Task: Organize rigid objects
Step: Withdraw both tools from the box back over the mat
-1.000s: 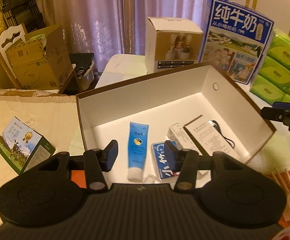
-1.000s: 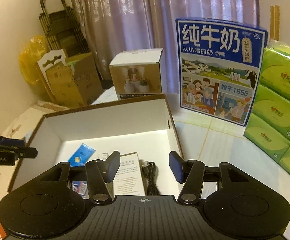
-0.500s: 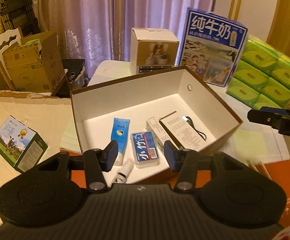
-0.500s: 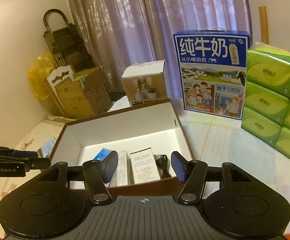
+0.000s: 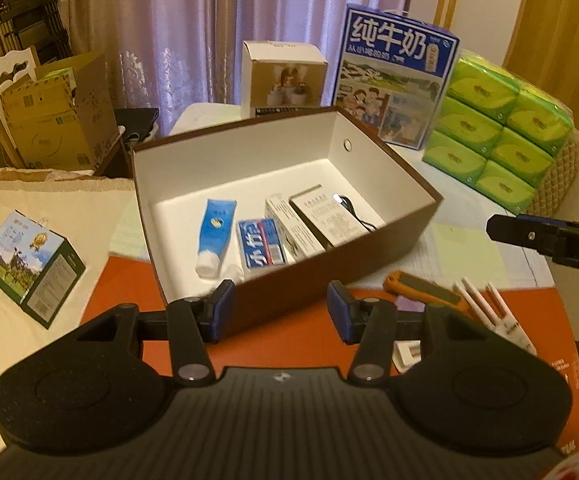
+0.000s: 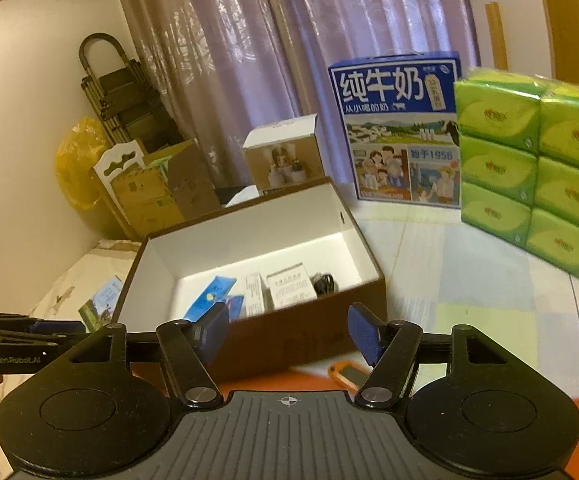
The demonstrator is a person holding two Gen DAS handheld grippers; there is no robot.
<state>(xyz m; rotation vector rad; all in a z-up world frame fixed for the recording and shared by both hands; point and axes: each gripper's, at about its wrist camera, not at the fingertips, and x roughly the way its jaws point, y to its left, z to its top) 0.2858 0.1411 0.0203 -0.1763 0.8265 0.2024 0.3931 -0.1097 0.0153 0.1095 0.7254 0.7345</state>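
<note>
A brown box with white inside (image 5: pixel 405 236) (image 6: pixel 313 344) stands on the table. In it lie a blue tube (image 5: pixel 215 228) (image 6: pixel 209 296), a blue toothpaste box (image 5: pixel 261 242), two white boxes (image 5: pixel 321 216) (image 6: pixel 291 288) and a black cable (image 5: pixel 353 208). On the orange mat to the right of the box lie an orange utility knife (image 5: pixel 421 286) (image 6: pixel 347 372) and white pens (image 5: pixel 489 308). My left gripper (image 5: pixel 279 310) is open and empty, in front of the box. My right gripper (image 6: pixel 289 332) is open and empty, also in front of the box.
A small green milk carton (image 5: pixel 29 264) lies left of the box. Behind stand a blue milk case (image 5: pixel 397 76) (image 6: pixel 401 128), a small cardboard box (image 5: pixel 285 76), and green tissue packs (image 5: pixel 501 128) (image 6: pixel 537 168). A cardboard carton (image 5: pixel 53 112) stands at the back left.
Both grippers have pulled back and up from the box, so it looks smaller and farther. The knife and pens on the orange mat have come into view. Both grippers stay open.
</note>
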